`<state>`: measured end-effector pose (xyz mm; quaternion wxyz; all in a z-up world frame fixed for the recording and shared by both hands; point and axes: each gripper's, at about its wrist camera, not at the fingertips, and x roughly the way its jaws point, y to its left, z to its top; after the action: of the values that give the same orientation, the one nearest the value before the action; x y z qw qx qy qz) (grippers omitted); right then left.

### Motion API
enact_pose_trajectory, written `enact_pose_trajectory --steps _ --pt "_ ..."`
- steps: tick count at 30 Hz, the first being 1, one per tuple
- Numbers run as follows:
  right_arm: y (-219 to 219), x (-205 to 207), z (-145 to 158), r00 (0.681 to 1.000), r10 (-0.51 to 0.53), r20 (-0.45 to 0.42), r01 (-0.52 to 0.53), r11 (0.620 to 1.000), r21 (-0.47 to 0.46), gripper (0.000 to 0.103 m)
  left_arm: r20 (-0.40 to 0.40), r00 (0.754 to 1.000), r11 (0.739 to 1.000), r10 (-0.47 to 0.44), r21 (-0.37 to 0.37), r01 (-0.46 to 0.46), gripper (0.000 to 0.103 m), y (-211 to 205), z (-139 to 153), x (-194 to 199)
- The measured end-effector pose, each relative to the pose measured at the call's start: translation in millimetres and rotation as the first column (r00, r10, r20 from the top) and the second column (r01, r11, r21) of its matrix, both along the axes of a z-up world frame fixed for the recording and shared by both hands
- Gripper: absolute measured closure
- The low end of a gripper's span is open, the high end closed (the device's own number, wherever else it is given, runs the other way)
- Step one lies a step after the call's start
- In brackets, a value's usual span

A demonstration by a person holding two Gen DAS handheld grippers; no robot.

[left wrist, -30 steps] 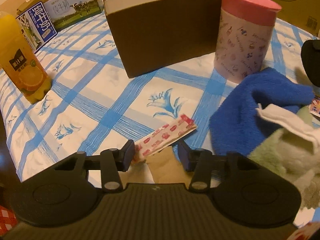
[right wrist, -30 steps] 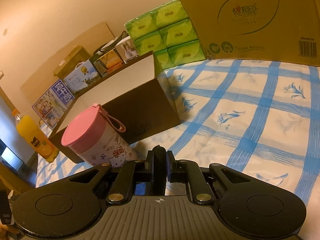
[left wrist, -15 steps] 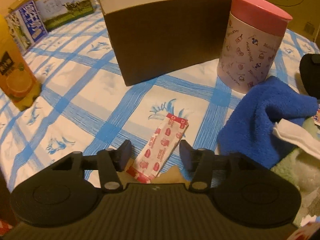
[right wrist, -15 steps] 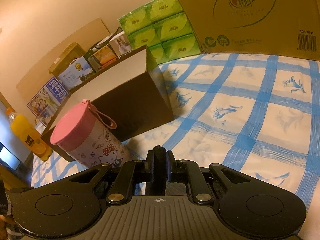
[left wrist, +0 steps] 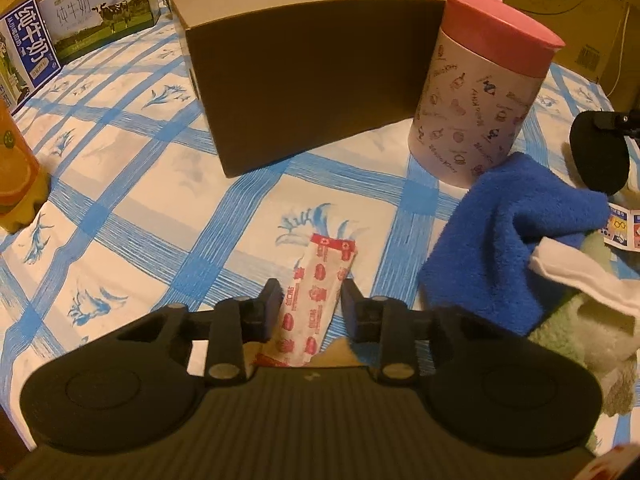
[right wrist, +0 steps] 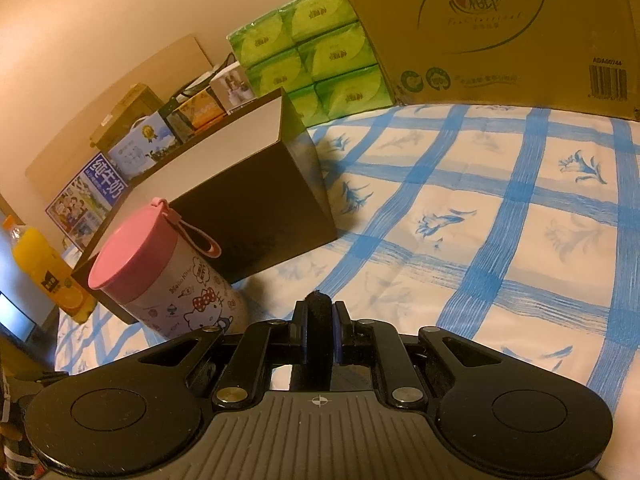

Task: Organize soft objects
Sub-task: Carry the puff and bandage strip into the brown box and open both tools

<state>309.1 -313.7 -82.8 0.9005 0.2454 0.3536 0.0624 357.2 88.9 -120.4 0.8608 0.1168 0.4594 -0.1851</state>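
Note:
A flat red-and-white printed packet (left wrist: 316, 296) lies on the blue-checked bedsheet (left wrist: 132, 184), its near end between the fingers of my left gripper (left wrist: 309, 300), which is open around it. A blue towel (left wrist: 504, 232) lies to the right, with a white cloth (left wrist: 568, 268) and a pale green plush (left wrist: 576, 332) beside it. The open dark brown box (left wrist: 304, 76) stands behind; it also shows in the right wrist view (right wrist: 256, 208). My right gripper (right wrist: 319, 320) is shut on a thin black soft object (right wrist: 319, 340), held above the sheet.
A pink-lidded Hello Kitty canister (left wrist: 484, 100) stands right of the box, also in the right wrist view (right wrist: 168, 280). An orange juice bottle (left wrist: 12, 168), milk cartons (left wrist: 72, 20), green tissue packs (right wrist: 316, 60) and a cardboard carton (right wrist: 500, 28) ring the bed.
My left gripper has swung and moved forward so the packet now lies lengthwise between its fingers, which have narrowed. The right gripper drifted slightly, still shut on the black object.

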Motion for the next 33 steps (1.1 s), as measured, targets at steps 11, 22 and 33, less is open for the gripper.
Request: enact_pose_trajectory --steps 11,22,33 --pt "-6.9 -3.8 10.7 1.0 -0.009 0.024 0.009 1.0 -0.004 0.091 0.039 0.997 0.997 0.062 -0.041 -0.06 0.084 7.5 29.9 -11.1" --pt "-8.9 -2.1 29.0 0.997 -0.002 0.074 0.002 1.0 -0.004 0.091 0.114 0.989 0.992 0.097 -0.092 -0.087 0.085 11.9 68.9 -17.1" --pt "-13.9 13.0 59.2 0.988 0.025 0.155 -0.022 1.0 -0.02 0.091 0.183 0.977 0.989 0.11 -0.121 -0.089 0.085 7.1 107.7 -9.4"
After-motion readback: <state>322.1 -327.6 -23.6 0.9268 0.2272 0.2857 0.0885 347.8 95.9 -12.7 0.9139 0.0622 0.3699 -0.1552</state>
